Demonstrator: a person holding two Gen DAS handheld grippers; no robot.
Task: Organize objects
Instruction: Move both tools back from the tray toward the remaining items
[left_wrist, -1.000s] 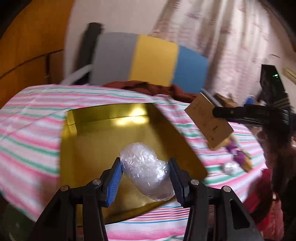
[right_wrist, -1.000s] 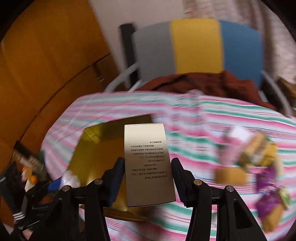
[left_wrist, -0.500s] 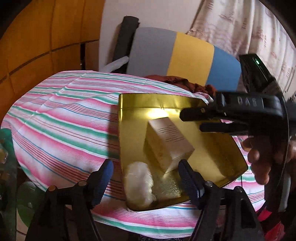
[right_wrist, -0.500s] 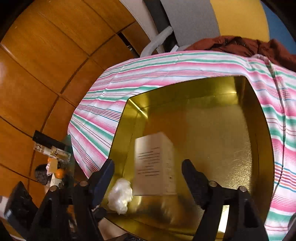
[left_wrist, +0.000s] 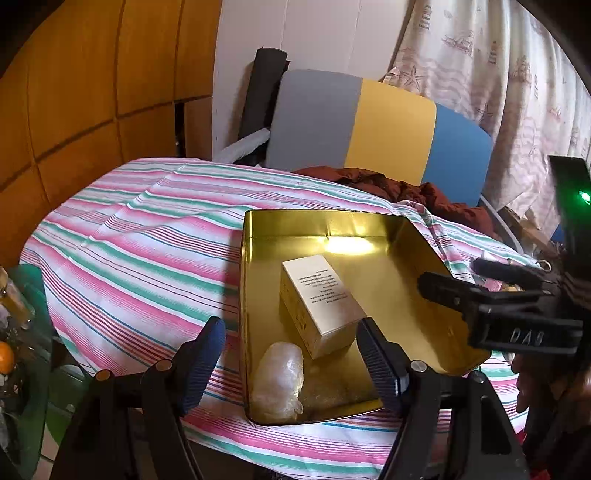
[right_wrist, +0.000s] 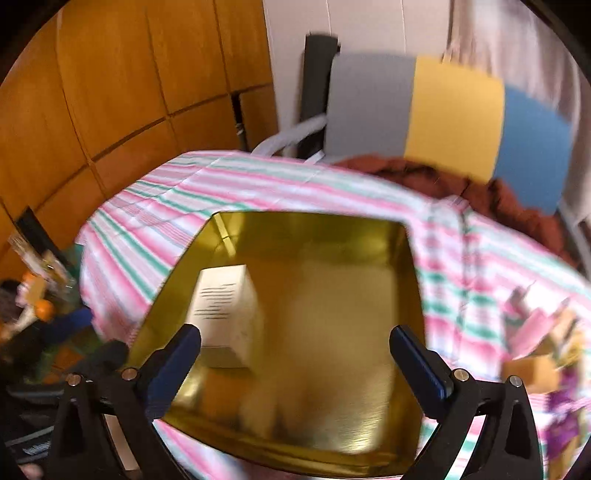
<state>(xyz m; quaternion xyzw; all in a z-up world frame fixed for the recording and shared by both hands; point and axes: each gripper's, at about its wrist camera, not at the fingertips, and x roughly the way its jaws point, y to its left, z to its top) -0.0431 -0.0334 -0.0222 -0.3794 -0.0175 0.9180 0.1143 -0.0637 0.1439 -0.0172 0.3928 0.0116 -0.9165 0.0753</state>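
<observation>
a shallow gold tray (left_wrist: 417, 258) sits on a table draped in a pink, green and white striped cloth (left_wrist: 140, 251), holding 2 items: a pale gold carton (left_wrist: 319, 306) printed with small dark text, lying on its side near the tray's middle-left, and a lump of crinkled clear plastic wrap (left_wrist: 279, 382) in the near-left corner. in the left wrist view the wrap lies just beside the carton's near end; whether they touch cannot be told.

the left gripper (left_wrist: 291, 363) hovers over the tray's near edge, its blue-padded fingers (left_wrist: 201, 365) spread wide and holding nothing — the wrap and the carton's near end show in the gap between them. the right gripper (right_wrist: 295, 367) also hangs with its fingers (right_wrist: 419, 363) set wide apart and empty, above the tray's near side, with the carton off towards its left finger. from the left wrist view, the right gripper's black fingers reach in from the right over the tray's right rim, and part of a hand (left_wrist: 526, 384) shows below them.

the right wrist view is blurred; the wrap cannot be made out in it. at its right edge several small boxes (right_wrist: 532, 365) — tan, pink and purple — lie on the cloth, well apart from the tray. behind the table stands a chair (left_wrist: 354, 125) with a grey, yellow and blue back, a dark red garment (left_wrist: 399, 188) heaped on it, wooden panels (left_wrist: 92, 81) to the left and a patterned curtain (left_wrist: 498, 74) to the right.
</observation>
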